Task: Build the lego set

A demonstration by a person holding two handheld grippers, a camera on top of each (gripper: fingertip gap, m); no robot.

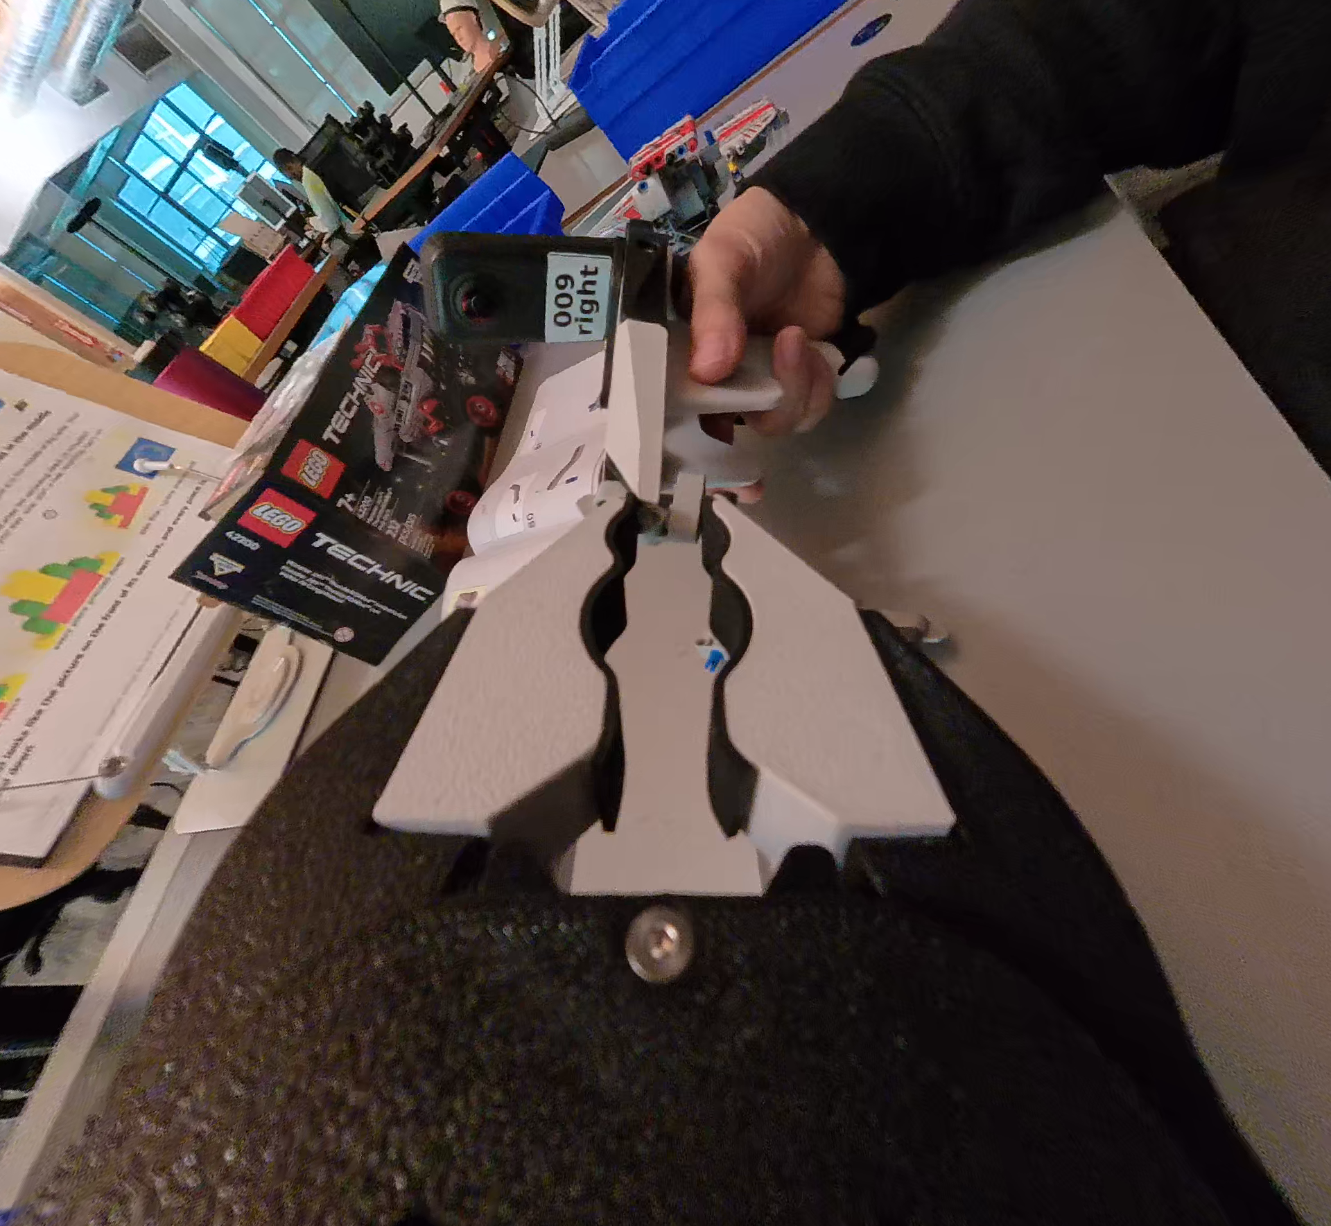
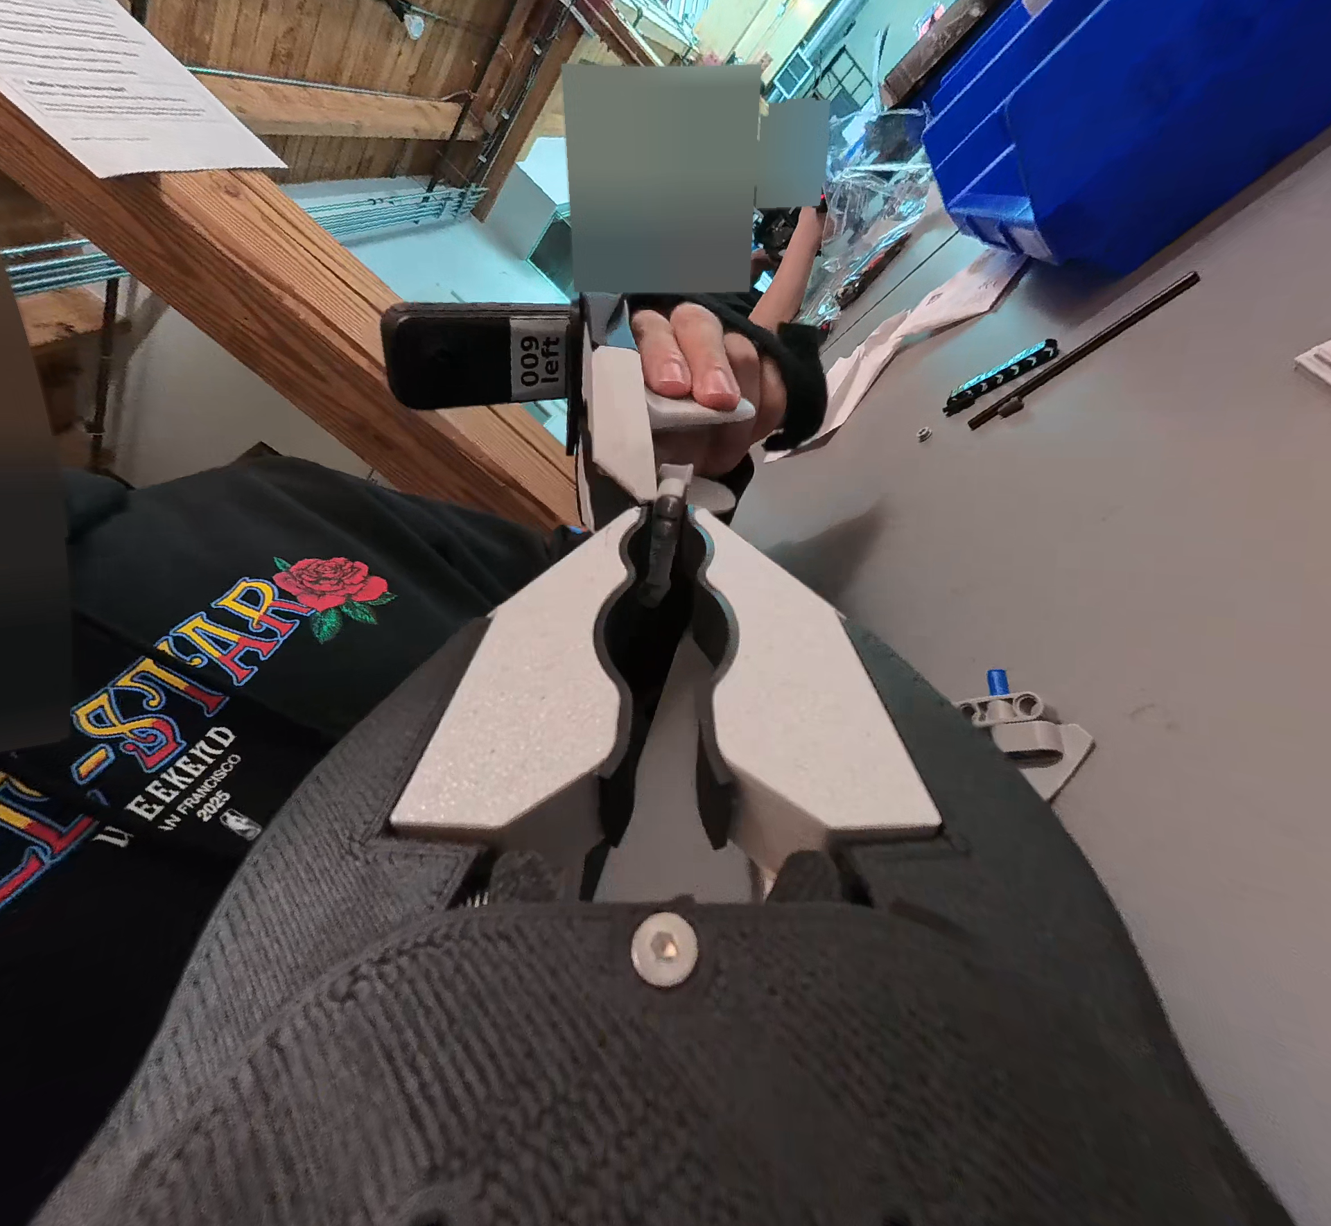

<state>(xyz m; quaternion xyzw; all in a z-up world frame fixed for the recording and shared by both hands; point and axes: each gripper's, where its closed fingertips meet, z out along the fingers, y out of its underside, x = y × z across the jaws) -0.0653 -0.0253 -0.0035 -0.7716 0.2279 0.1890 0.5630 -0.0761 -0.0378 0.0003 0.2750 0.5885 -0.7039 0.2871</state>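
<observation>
Both grippers meet tip to tip above the grey table [image 1: 1080, 543]. My right gripper [image 2: 668, 520] is shut on a small dark grey pin-like piece [image 2: 662, 550], which stands upright between its pads. A light grey piece [image 2: 675, 480] sits on that pin's far end. My left gripper [image 1: 675, 511] is closed around this light grey piece [image 1: 686, 507], with the dark pin [image 1: 648, 518] beside it between the pads. In each wrist view the other gripper comes in from above, held in a hand.
A black set box [image 1: 346, 471] and an open booklet [image 1: 540, 464] lie behind the grippers. Blue bins [image 1: 720, 10] and a partly built model [image 1: 670, 183] stand farther back. A loose grey piece with a blue pin [image 2: 1008, 716], a black rod [image 2: 1080, 349] and a black beam [image 2: 1001, 378] lie on the table. Both grippers' tips are close together, under 4 cm apart.
</observation>
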